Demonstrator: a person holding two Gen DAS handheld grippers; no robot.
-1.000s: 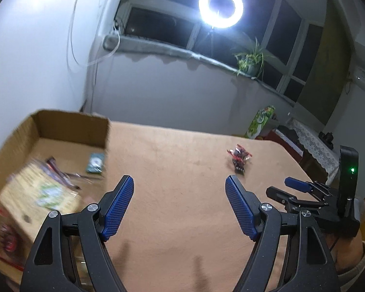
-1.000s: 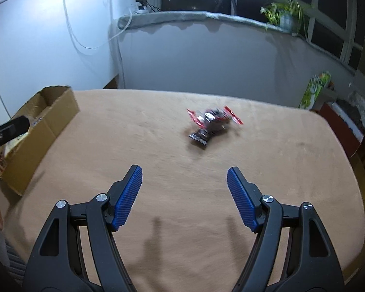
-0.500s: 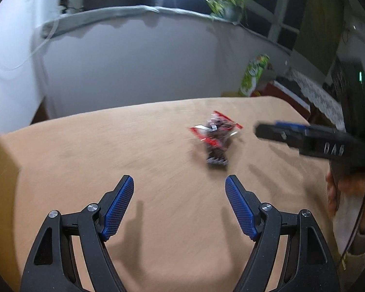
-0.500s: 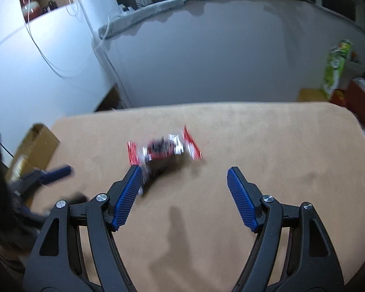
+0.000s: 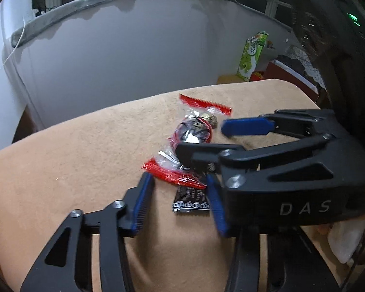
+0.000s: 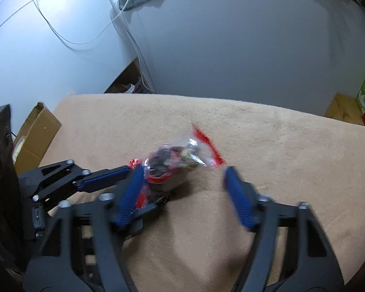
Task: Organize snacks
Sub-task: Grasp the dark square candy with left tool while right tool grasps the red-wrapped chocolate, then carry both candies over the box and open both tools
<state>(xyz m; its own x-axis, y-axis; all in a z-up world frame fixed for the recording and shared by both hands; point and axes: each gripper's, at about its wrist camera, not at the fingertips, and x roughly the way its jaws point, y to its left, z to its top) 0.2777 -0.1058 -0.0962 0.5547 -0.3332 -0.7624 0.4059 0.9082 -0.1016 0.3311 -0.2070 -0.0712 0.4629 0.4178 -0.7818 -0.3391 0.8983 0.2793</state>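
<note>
Two snack packets lie together on the tan tablecloth [image 5: 73, 165] at the middle of the left wrist view: a clear packet with red crimped ends [image 5: 194, 131] and, just below it, a black sachet [image 5: 191, 200] partly under its lower red end. The left gripper [image 5: 180, 199] reaches up from the bottom edge, its jaws having just been closing; the black sachet and the red end sit between the blue pads, though a firm grip cannot be told. The right gripper [image 5: 202, 137] enters from the right of the frame, its fingers straddling the clear packet's dark middle. A green carton [image 5: 253, 56] stands at upper right beyond the table.

The right wrist view shows the same clear packet just above and between the right gripper's [image 6: 185, 188] blurred blue pads [image 6: 236, 194], which have just been closing with a gap left around it. The left gripper [image 6: 133, 177] comes in from the lower left, touching the packet's red end. A cardboard box [image 6: 36, 136] sits at the left edge.
</note>
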